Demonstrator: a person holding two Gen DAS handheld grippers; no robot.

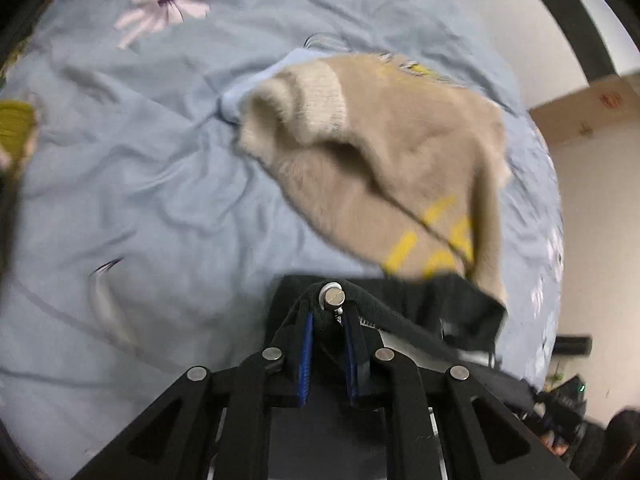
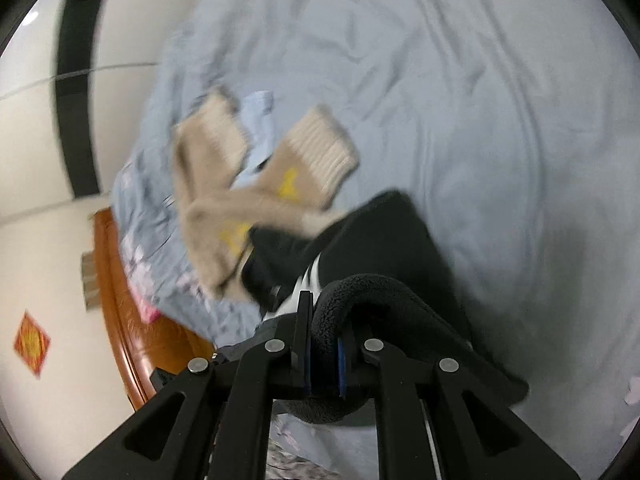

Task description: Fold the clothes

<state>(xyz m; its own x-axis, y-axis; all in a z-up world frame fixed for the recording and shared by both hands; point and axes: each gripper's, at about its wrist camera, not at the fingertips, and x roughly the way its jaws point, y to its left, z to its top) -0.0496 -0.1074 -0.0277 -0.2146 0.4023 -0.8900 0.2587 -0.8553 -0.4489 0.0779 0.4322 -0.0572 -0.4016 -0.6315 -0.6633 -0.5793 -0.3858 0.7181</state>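
A fleece garment, beige (image 1: 380,160) with cream ribbed cuffs, yellow marks and a black lower part (image 1: 452,304), hangs above a light blue bed sheet (image 1: 140,200). My left gripper (image 1: 328,320) is shut on the black fleece edge. In the right wrist view, my right gripper (image 2: 324,328) is shut on a thick roll of the black fleece (image 2: 384,240). The beige sleeves (image 2: 248,168) dangle beyond it, blurred by motion.
The bed sheet (image 2: 460,100) is rumpled, with a pink flower print (image 1: 172,0). A wooden bed frame (image 2: 120,292) runs along the left edge by a white wall. A cardboard box (image 1: 588,108) stands at the right, with dark clutter below it.
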